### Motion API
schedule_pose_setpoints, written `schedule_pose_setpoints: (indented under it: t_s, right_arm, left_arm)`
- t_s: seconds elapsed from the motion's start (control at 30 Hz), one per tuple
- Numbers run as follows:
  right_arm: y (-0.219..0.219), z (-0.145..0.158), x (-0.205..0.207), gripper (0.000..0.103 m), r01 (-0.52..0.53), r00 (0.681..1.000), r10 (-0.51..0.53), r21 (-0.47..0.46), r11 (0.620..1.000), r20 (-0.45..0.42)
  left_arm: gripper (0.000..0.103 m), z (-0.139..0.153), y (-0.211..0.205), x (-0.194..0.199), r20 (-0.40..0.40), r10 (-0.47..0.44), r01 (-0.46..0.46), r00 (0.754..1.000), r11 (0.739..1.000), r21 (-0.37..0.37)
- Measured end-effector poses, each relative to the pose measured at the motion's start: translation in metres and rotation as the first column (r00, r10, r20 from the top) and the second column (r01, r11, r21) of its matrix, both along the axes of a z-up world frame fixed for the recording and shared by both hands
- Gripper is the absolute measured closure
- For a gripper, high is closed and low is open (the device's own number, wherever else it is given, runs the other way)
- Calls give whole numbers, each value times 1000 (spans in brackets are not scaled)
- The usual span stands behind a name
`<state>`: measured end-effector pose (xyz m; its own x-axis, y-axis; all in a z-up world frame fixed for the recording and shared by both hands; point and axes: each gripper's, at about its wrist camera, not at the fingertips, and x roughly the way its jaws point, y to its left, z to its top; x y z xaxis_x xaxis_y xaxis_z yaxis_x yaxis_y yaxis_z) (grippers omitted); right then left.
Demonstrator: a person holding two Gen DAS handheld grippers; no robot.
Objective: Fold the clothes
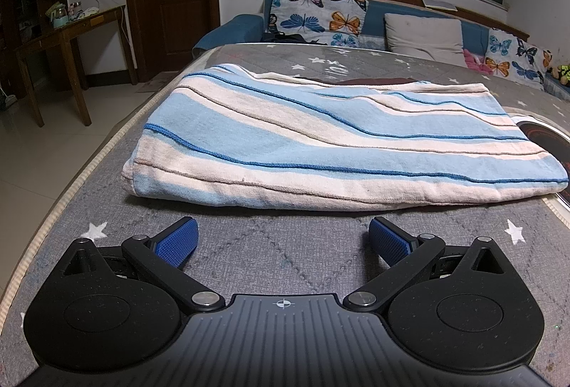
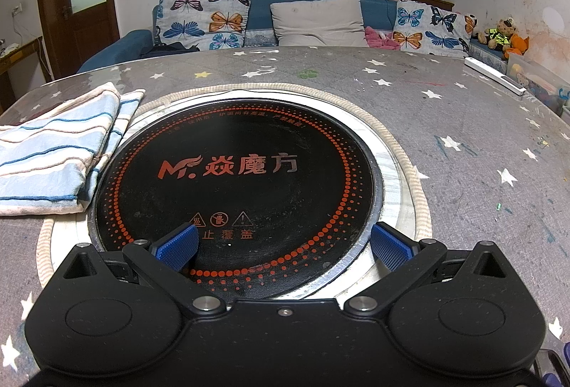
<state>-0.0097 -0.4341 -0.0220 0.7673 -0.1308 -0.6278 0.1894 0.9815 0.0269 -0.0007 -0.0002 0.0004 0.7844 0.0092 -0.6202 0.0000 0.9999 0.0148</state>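
The striped cloth [image 1: 320,141], pale blue and cream with thin dark blue lines, lies folded into a flat rectangle on the grey star-printed table cover [image 1: 285,244], and everything else can be placed from it. The left gripper [image 1: 283,239] sits just in front of the cloth's near folded edge, low over the cover, its blue-padded jaws spread wide with nothing between them and not touching the fabric. To the cloth's right is a round black induction cooktop [image 2: 242,180] with orange dots and lettering, set into the table inside a metal ring [image 2: 392,173]; the cloth's right corner [image 2: 82,173] overlaps that ring and the cooktop's left rim. The right gripper [image 2: 285,241] hovers further right of the cloth, over the cooktop's near edge, its jaws likewise released and empty, well apart from the fabric. Beyond the cloth, past the far side of the table, a blue sofa [image 1: 374,13] holds butterfly-print cushions [image 1: 317,13] and a plain cushion [image 1: 424,34].
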Motion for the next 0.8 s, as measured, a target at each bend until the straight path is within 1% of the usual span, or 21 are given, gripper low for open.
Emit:
schedule_pose_setpoints:
  t_s: [0.8]
  right_arm:
    - [0,0,0,0,0,1000,0,0,1000,0]
  left_arm:
    - [0,-1,1,0,0,0,0,1000,1000,1]
